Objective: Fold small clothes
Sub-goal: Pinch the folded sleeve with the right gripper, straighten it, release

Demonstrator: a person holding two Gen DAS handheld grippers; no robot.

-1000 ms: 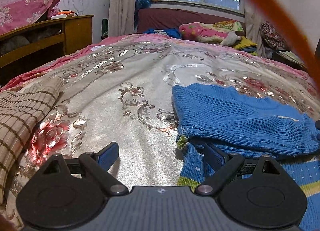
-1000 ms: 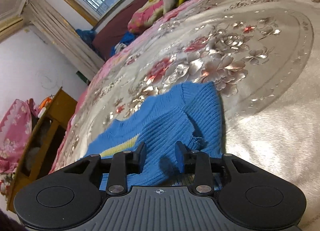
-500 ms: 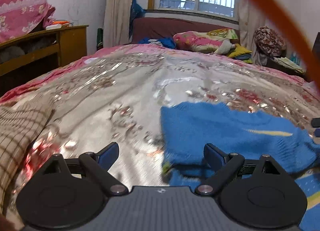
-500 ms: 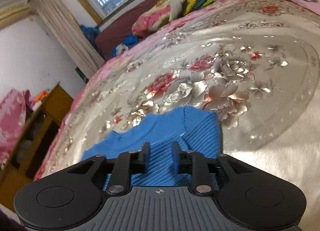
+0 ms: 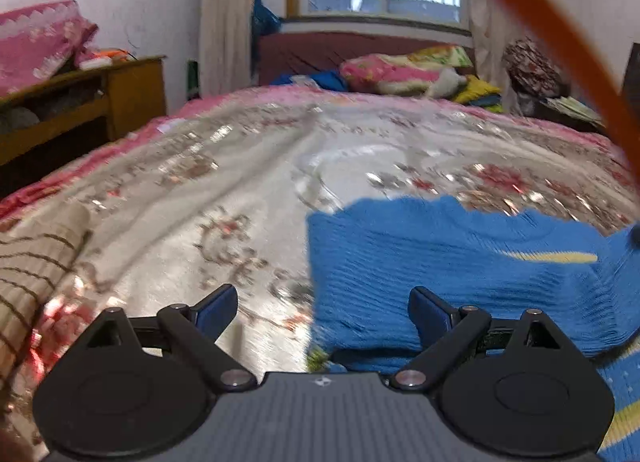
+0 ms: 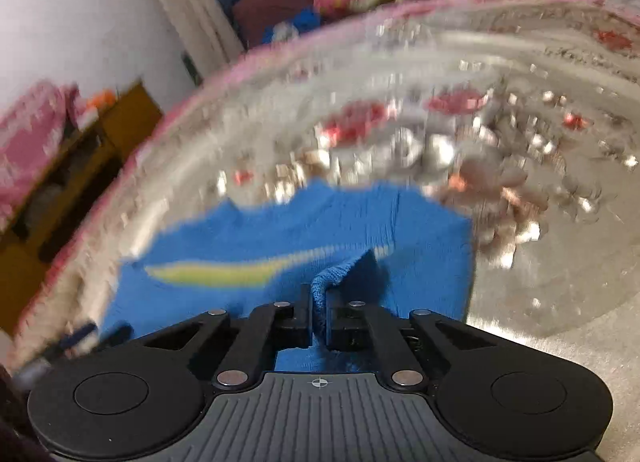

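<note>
A small blue knit sweater (image 5: 460, 270) with a yellow stripe lies partly folded on the silver flowered bedspread (image 5: 248, 198). My left gripper (image 5: 322, 308) is open and empty over the sweater's left edge, its right finger above the knit. In the right wrist view my right gripper (image 6: 318, 302) is shut on a pinched fold of the blue sweater (image 6: 280, 238) and holds that edge up off the bed.
A brown checked garment (image 5: 28, 262) lies at the bed's left. A wooden cabinet (image 5: 80, 110) stands beyond the left side. Pillows and piled clothes (image 5: 404, 70) sit at the head of the bed under the window. An orange cord (image 5: 560, 42) crosses the upper right.
My right gripper has closed from partly open onto the sweater's edge and lifted it. The left gripper stayed open and rose a little, tilting up. Both views are blurred by motion.
</note>
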